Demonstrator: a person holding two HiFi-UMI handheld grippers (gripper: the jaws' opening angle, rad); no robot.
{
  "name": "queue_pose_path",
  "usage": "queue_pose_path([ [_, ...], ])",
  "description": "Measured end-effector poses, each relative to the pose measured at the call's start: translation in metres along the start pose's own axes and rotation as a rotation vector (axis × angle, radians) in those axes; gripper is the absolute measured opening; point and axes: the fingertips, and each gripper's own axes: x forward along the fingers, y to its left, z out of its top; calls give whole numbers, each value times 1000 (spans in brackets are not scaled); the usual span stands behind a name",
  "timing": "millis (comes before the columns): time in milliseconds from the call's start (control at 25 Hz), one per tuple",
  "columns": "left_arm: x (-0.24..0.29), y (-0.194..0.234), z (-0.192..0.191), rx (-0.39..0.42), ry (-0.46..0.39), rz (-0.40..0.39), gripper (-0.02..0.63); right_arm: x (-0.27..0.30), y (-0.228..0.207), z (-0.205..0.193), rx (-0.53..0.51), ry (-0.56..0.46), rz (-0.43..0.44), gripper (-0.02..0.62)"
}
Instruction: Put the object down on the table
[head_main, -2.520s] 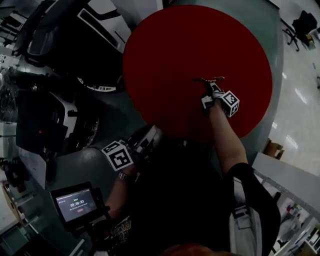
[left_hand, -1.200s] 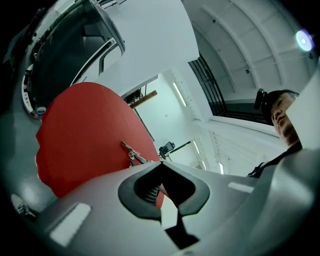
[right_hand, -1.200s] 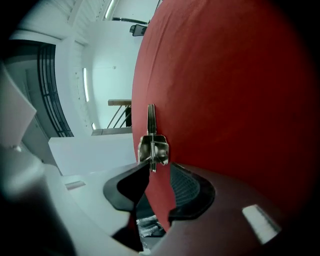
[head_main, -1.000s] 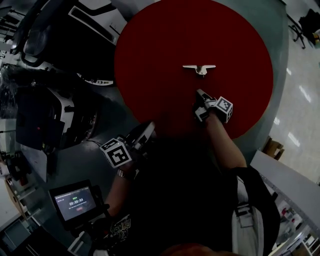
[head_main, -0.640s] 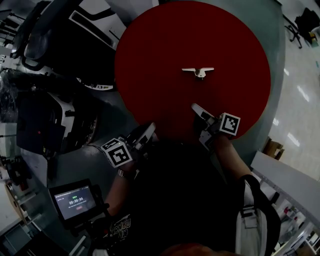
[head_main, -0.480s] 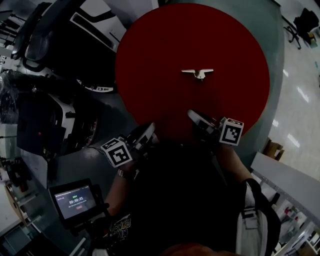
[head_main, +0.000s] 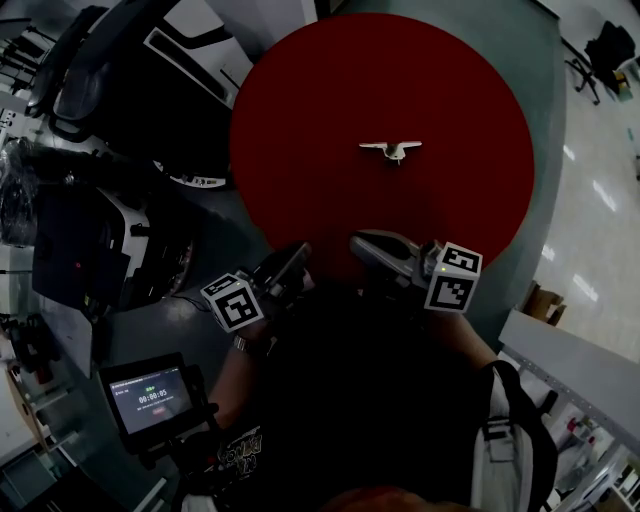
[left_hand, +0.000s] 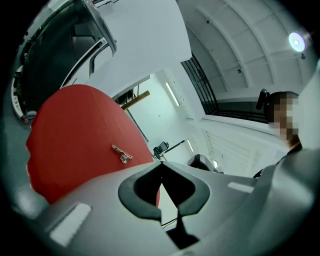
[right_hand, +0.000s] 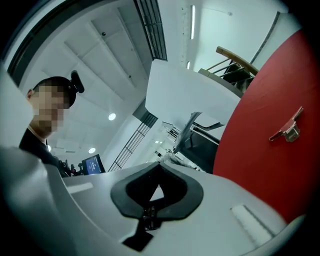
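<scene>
The right gripper (head_main: 360, 243) has its jaws closed together with nothing between them; its own view (right_hand: 159, 165) shows the dark pads meeting at the tips. It hangs at the lower rim of the round red table (head_main: 380, 70), just below the middle of the head view. The small silvery metal fitting (head_main: 391, 150) lies flat on the red top higher in the frame, well apart from those jaws and touched by nothing. In the right gripper view it sits at the right edge (right_hand: 287, 129).

The left gripper (head_main: 298, 252) is beside the right one at the same lower rim. Its jaws (left_hand: 161, 163) are also pressed together and empty, and the fitting shows at left of centre in its view (left_hand: 121, 153).

I count two grippers, one fitting and one table. A small lit screen (head_main: 150, 397) sits in the lower left of the head view.
</scene>
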Motion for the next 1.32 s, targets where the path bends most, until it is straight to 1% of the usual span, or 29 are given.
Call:
queue_pose_path([
  [120,3,-4,1,1,14,-7,11,2,5,2,-43,-5,1,3],
  [200,5,-6,-1,14,37,-14,11,4,14,-1,-78,-7,11,3],
  [320,7,-8,-7,39,70,-29,11,3,26,-5,-101,-14,25,3],
  [560,13,-15,-11,48,95,-73,11,-9,39,-5,-150,-54,-9,3],
  [680,14,-20,-13,64,124,-90,11,-13,42,-6,-182,-76,-27,3],
  [920,11,-23,-24,104,178,-120,11,-16,54,-22,-250,-111,-49,3],
  [1000,7,-22,-17,101,192,-133,11,-7,58,-24,-261,-113,-63,3],
  [1160,-25,-8,25,76,205,-142,11,47,69,-27,-242,-111,-92,3],
  [1320,-36,-5,31,77,228,-150,11,63,73,-32,-228,-115,-100,3],
])
